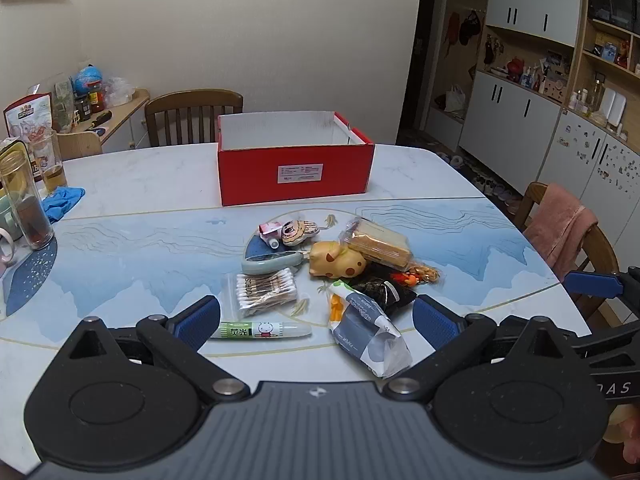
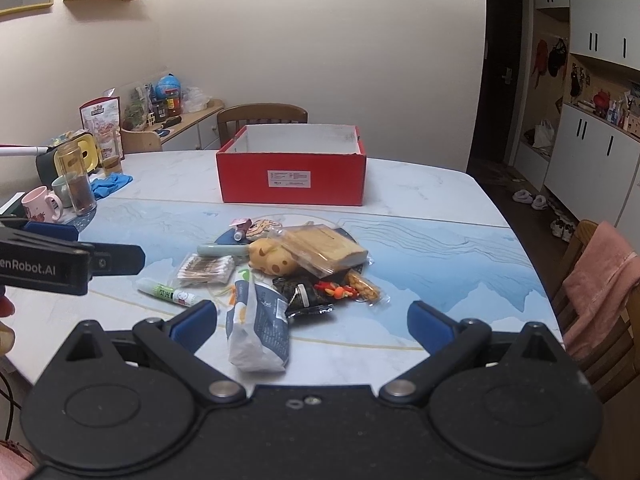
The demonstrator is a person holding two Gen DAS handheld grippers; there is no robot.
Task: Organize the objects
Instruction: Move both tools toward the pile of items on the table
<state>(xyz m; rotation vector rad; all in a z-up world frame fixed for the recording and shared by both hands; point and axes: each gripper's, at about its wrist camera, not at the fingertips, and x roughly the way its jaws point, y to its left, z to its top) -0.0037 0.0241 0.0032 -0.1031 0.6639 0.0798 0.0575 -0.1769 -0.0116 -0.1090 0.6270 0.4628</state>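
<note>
both grippers, left gripper [image 1: 316, 322] and right gripper [image 2: 312, 320], jaws spread, hover over cluttered pile; open red cardboard box [image 1: 294, 172] waits behind, likely destination.

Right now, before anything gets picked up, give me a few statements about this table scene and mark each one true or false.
1. The red box stands open beyond the pile, and what shows of its inside is bare. True.
2. The left gripper is shut on the glue stick. False: its jaws stand wide apart and the glue stick lies on the table.
3. The bag of cotton swabs lies on the table, outside the box. True.
4. The yellow toy is already in the box. False: it sits in the pile, beside the wrapped bread.
5. The right gripper holds the blue and white packet. False: its jaws are open and the packet lies on the table.
</note>
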